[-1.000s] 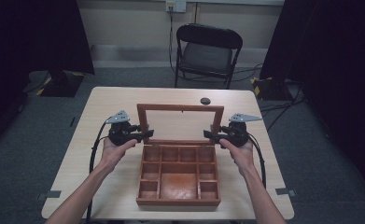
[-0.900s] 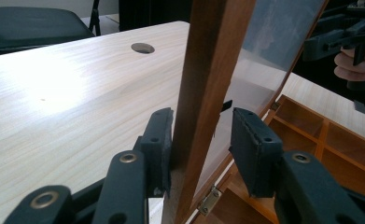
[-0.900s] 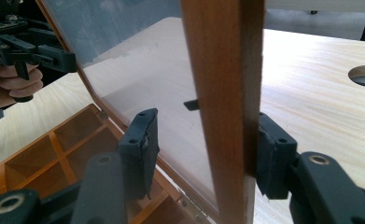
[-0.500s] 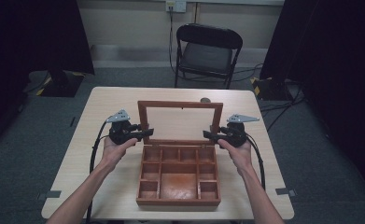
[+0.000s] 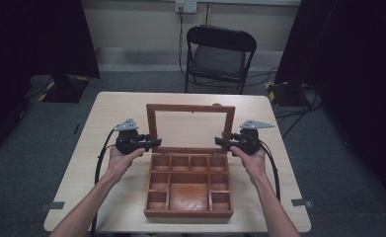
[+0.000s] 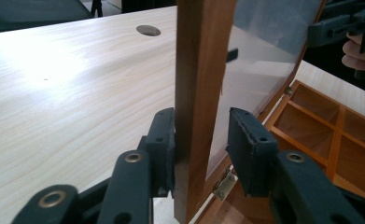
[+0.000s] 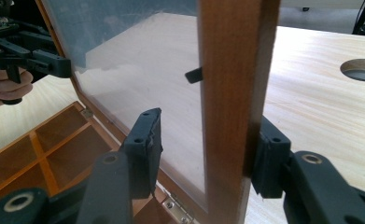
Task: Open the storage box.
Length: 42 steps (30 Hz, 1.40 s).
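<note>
Lid [image 5: 190,127] raised since a second ago, now upright at frame centre on the tabletop [image 5: 106,113]. Compartment box [image 5: 189,185] lies open below it. Left tongs [image 5: 152,142], right tongs [image 5: 223,142]: each straddles a lid side rail, jaws parted, one pad touching wood.

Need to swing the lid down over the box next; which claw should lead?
Neither clearly: left claw and right claw each straddle a side rail of the upright lid, jaws open, outer pads touching. Use both.
</note>
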Available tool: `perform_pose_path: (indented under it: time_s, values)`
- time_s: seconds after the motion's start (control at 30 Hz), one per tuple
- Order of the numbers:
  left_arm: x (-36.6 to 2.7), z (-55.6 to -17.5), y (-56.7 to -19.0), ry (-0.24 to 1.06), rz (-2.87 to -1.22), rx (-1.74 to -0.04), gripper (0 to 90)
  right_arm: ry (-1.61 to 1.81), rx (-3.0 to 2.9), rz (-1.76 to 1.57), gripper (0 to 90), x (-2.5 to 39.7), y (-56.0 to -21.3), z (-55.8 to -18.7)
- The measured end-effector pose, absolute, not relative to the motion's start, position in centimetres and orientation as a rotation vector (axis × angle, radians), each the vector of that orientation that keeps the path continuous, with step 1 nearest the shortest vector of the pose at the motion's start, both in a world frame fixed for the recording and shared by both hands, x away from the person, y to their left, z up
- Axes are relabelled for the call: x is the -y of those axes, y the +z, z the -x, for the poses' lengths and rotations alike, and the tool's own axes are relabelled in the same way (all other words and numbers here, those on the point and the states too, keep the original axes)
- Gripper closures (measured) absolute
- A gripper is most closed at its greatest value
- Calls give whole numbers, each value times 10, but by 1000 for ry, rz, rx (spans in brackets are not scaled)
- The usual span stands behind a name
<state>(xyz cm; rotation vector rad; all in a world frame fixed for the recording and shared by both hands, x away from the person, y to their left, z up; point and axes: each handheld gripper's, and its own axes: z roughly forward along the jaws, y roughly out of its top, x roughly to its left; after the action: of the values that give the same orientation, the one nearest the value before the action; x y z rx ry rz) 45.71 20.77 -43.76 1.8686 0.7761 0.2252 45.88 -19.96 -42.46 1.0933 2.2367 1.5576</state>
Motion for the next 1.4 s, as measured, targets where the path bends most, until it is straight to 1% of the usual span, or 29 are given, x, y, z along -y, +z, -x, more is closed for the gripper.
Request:
perform_pose_path:
  time_s: [1.1, 1.4]
  values:
    - [-204, -477, -442, 162, -1827, -854, 620, 1563, -2188, -1172, 483, 194, -432, -479]
    - [-201, -479, -441, 188, -1820, -866, 578, 1554, -2183, -1176, 454, 192, -434, -481]
